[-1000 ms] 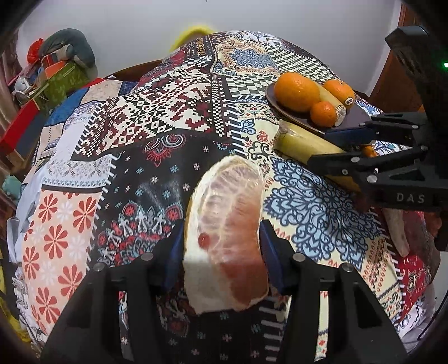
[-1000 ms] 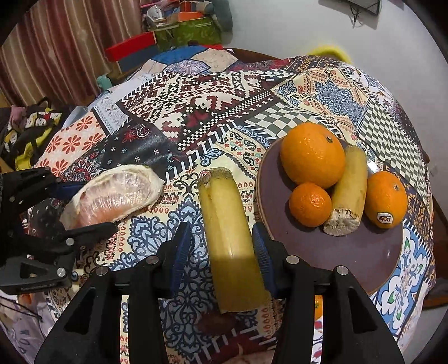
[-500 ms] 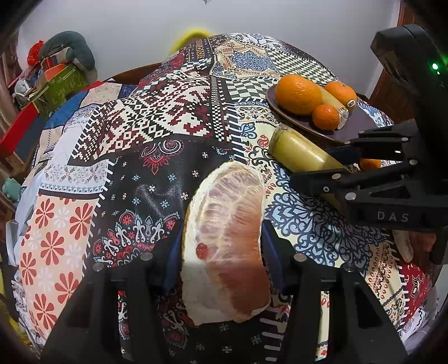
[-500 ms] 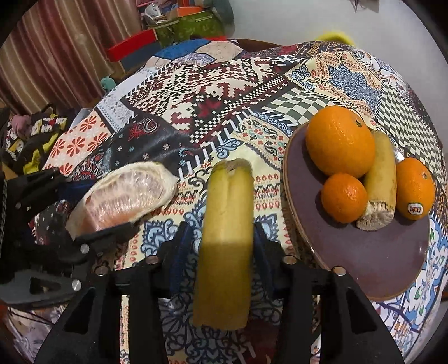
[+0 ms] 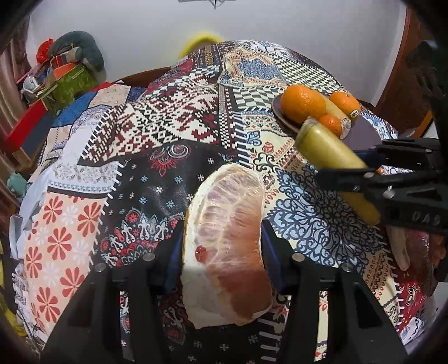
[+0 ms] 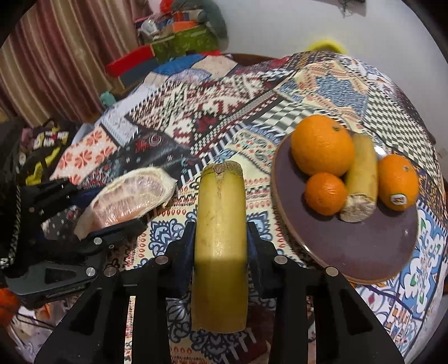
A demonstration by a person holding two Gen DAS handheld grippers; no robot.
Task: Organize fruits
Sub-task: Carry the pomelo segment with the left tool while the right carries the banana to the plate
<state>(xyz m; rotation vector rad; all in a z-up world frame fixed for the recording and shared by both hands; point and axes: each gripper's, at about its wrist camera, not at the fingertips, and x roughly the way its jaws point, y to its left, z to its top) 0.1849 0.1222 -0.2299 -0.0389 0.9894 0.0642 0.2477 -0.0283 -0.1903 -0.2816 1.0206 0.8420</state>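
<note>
My left gripper (image 5: 222, 246) is shut on a peeled pomelo wedge (image 5: 226, 238), pink flesh up, held above the patchwork tablecloth (image 5: 140, 145). My right gripper (image 6: 221, 243) is shut on a yellow-green cane piece (image 6: 219, 246), held above the cloth left of the dark round plate (image 6: 350, 246). The plate holds a big orange (image 6: 322, 145), a small orange (image 6: 326, 193), a stickered orange (image 6: 397, 182) and a second cane piece (image 6: 361, 179). In the left wrist view the right gripper (image 5: 392, 179) with its cane piece (image 5: 327, 145) is at the right, near the plate (image 5: 282, 117).
Boxes and clutter (image 5: 61, 78) stand beyond the table's far left edge, with a striped curtain (image 6: 50, 56) behind. A white wall (image 5: 252, 22) is at the back. A yellow object (image 5: 200, 40) peeks over the far edge.
The right gripper has lifted the cane piece off the cloth and tipped its far end up. The left gripper has raised the pomelo wedge a little. The plate fruit has not moved.
</note>
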